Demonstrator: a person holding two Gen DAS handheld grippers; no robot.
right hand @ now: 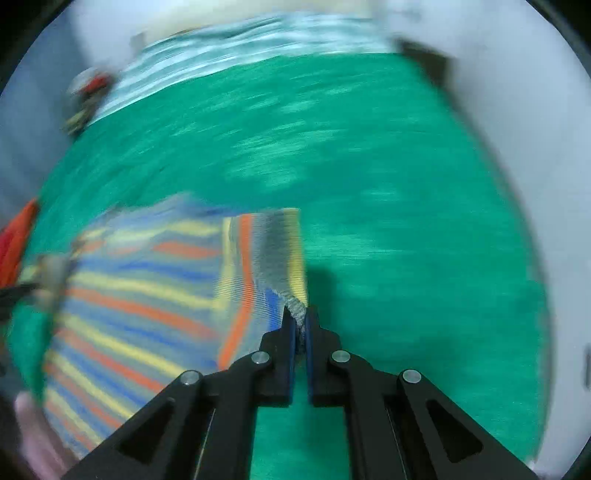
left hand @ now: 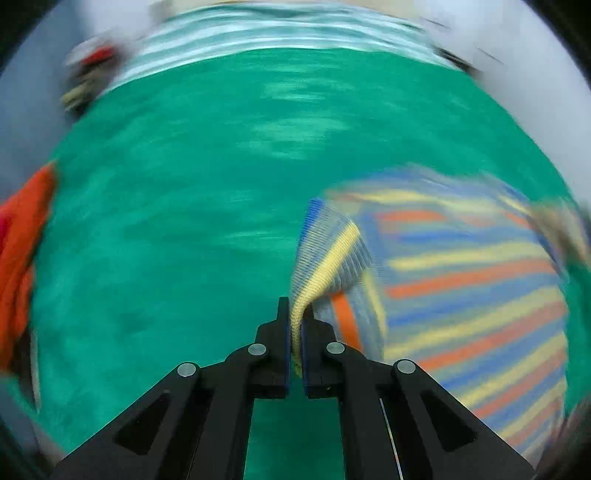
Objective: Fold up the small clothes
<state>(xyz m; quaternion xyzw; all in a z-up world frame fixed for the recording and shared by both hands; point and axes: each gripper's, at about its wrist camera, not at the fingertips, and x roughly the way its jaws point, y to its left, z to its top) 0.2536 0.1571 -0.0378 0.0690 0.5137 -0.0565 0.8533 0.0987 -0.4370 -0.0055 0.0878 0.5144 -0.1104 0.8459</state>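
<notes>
The green cloth [left hand: 184, 221] covers the table and fills most of both views, blurred by motion; a pale striped cloth [left hand: 280, 33] lies along its far edge at 12 o'clock. An orange garment [left hand: 26, 251] sits at the cloth's edge at 9 o'clock in the left wrist view, well apart from the work.

The striped garment [left hand: 472, 295], banded in blue, yellow and orange, spreads between the two grippers. From the left hand-held gripper [left hand: 295, 325] its body runs out toward 2 to 4 o'clock; from the right hand-held gripper [right hand: 300, 325] it runs toward 8 to 10 o'clock. So each gripper has one end of the same near edge, and the garment's long axis appears to lie across, from one gripper to the other, with the stripes running much the same way.

Both grippers are clamped on fabric. The left one pinches a yellow-banded fold that rises from between its jaws toward 1 o'clock; the right one pinches a grey knit corner, with a turned flap standing up at 11 o'clock just beyond its tips.

Neither hand is nearer: they hold matching corners. My judgement is that the coming move turns on carrying both corners together toward 12 o'clock, over the body, to lay the near edge on the far one.
</notes>
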